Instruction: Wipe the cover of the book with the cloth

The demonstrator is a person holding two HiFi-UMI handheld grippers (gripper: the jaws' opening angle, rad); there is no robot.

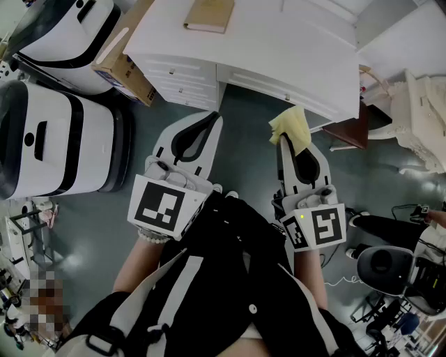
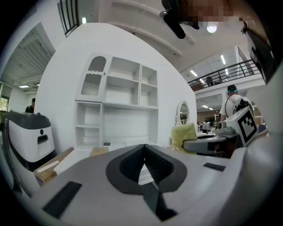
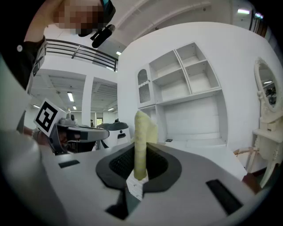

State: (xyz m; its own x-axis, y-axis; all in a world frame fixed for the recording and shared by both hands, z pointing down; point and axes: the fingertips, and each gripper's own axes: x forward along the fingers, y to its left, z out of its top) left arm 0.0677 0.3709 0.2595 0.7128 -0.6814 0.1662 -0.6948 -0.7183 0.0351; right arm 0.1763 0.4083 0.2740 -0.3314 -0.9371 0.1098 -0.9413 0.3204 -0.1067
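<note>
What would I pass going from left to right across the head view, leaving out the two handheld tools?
Big white machine → cardboard box → book on the white desk → yellow cloth → white carved furniture.

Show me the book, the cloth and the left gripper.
book (image 1: 209, 14), head view, middle of its tan cover.
cloth (image 1: 293, 127), head view, middle of the yellow bunch.
left gripper (image 2: 143, 148), left gripper view, where its closed tips meet.
</note>
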